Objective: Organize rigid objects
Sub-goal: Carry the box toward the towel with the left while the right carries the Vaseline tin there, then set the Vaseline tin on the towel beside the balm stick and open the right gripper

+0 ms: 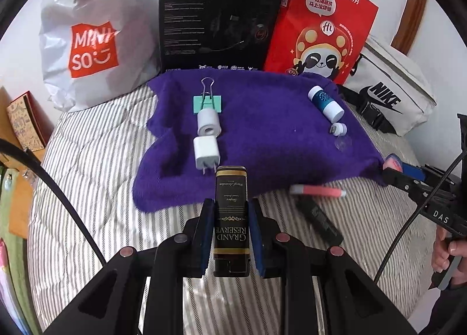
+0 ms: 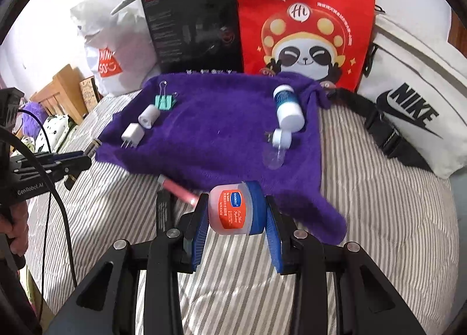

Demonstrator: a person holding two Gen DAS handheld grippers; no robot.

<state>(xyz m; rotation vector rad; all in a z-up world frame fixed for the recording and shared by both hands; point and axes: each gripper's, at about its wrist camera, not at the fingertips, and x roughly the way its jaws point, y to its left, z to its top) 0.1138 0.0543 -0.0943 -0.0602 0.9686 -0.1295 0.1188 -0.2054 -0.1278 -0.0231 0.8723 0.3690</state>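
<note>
1. Already lined up on the purple towel (image 1: pixel 262 130): a green binder clip (image 1: pixel 207 102), a white round adapter (image 1: pixel 208 122) and a white plug (image 1: pixel 206 154) in a column on its left side; a blue-and-white bottle (image 1: pixel 325 102) and a small white cap piece (image 1: pixel 338 129) on its right.
2. The left gripper (image 1: pixel 231 235) is clamped on a black tin (image 1: pixel 231 218), held just short of the towel's near edge, behind the plug.
3. The right gripper (image 2: pixel 237 218) squeezes a small jar (image 2: pixel 236 208) with a blue lid over the towel's near corner.
4. Both likely get placed next.
5. Left on the striped bed (image 1: pixel 87 189): a pink tube (image 1: pixel 318 190) and a black stick (image 1: pixel 319 218).
</note>
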